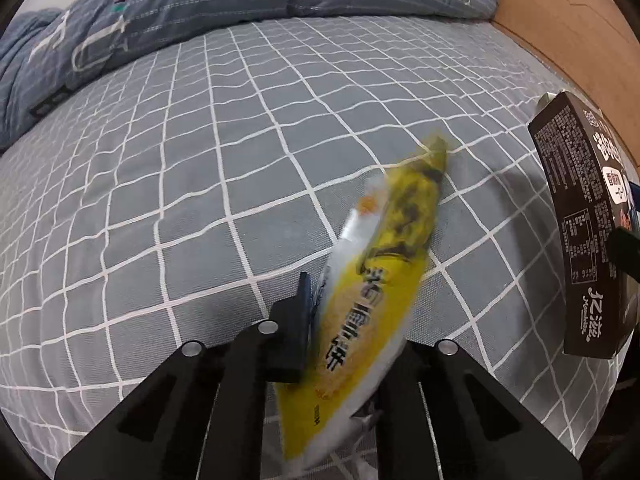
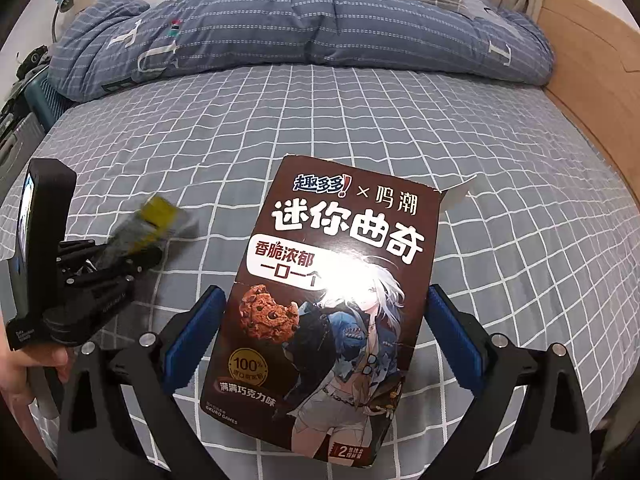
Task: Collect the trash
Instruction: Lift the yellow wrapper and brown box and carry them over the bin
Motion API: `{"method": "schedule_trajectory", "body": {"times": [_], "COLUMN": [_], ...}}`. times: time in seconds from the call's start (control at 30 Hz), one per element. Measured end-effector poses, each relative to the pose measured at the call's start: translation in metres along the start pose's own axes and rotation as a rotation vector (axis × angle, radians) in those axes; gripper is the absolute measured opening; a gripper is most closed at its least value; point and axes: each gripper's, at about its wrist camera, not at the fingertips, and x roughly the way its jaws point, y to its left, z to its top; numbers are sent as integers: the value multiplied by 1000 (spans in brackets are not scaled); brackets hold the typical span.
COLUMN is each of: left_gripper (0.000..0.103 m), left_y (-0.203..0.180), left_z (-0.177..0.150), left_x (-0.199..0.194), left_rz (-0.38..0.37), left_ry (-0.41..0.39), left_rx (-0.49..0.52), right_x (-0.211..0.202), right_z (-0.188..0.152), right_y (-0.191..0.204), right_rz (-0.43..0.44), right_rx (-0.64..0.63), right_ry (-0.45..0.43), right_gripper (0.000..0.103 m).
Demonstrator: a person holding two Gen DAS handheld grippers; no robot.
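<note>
My left gripper is shut on a yellow and white snack wrapper, which sticks out forward above the bed and is blurred. My right gripper is shut on a brown cookie box, its blue pads against the box's two side edges; the box's top flap stands open. The box also shows at the right edge of the left wrist view. The left gripper with the wrapper shows at the left of the right wrist view.
Both grippers are over a bed with a grey sheet with white grid lines. A folded blue duvet lies along the far side. A wooden bed frame runs along the right. Dark items sit off the bed's left edge.
</note>
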Motion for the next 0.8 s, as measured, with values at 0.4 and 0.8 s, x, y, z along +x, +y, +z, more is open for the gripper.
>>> {"method": "schedule_trajectory", "body": {"times": [0.4, 0.8], "left_gripper": [3, 3], "left_y": [4, 8], "left_z": [-6, -29], "left_x": [-40, -98], "left_rz": [54, 103], "left_ry": [-67, -134], "left_rx": [-106, -182], "right_x": [-12, -39], "right_z": [0, -8], "right_y": [4, 26], "right_rz": [31, 72], "right_rx": [-14, -49], "right_ry": [-19, -49], "right_gripper": [95, 95]}}
